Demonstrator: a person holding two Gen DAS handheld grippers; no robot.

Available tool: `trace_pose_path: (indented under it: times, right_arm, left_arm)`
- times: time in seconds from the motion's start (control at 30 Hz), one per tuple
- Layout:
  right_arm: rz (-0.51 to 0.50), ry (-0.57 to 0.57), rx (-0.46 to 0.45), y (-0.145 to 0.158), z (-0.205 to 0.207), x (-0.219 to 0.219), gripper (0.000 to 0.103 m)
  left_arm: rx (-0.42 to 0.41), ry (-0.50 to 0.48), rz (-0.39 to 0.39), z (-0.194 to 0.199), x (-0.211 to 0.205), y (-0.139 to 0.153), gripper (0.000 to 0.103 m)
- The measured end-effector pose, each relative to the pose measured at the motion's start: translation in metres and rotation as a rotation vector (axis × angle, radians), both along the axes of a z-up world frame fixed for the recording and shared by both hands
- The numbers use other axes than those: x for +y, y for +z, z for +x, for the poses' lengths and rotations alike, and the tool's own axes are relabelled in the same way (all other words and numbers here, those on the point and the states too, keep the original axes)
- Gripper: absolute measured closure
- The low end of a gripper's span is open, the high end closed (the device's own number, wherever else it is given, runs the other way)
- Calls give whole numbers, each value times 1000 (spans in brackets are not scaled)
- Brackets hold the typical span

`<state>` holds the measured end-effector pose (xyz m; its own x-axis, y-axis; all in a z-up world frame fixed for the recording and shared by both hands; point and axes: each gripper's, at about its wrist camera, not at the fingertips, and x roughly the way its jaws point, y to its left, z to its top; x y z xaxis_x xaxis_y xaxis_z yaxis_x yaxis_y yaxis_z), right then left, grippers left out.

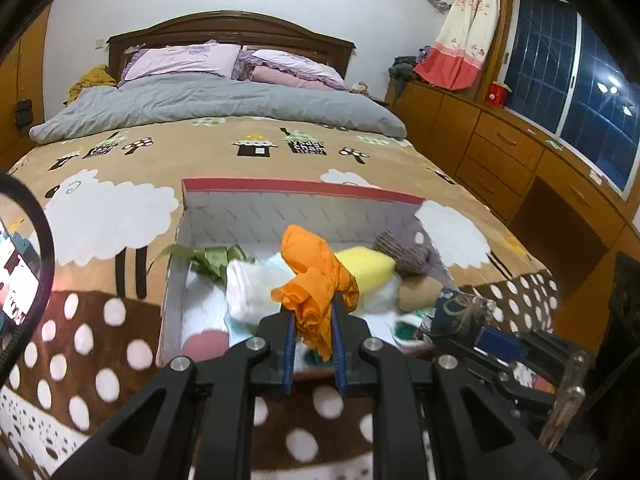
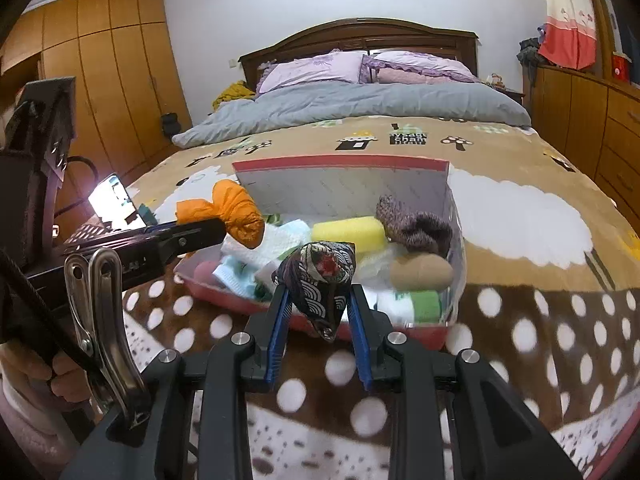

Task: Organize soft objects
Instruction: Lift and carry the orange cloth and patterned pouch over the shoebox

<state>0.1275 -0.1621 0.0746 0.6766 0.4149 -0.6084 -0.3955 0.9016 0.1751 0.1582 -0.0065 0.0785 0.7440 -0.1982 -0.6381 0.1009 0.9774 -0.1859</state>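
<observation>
Orange crinkled cloth (image 1: 316,280) is clenched in the left jaws, a wave-patterned brocade pouch (image 2: 320,280) in the right.

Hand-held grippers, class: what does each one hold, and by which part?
The left hand-held gripper pinches a crumpled orange cloth by its lower folds. The right hand-held gripper grips a dark wave-patterned fabric pouch across its middle.

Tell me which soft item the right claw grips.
The dark patterned pouch, pinched between the blue pads; the orange cloth is in the left claw.
</observation>
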Motion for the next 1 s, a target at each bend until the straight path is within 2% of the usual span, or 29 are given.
trace_pose_path:
  times: [0.33,0.63,1.0]
  right_arm:
    - [-27,-5,10,-13,30,7,73]
    - [-52,-15,26,-29,41,10,73]
    - [-61,-24,53,-44,48,13,73]
  left_arm:
    - [31,45,33,45,1,-22,88]
    - [75,79,53,74,5,-43,87]
    - [98,97,58,86,6,-57,85]
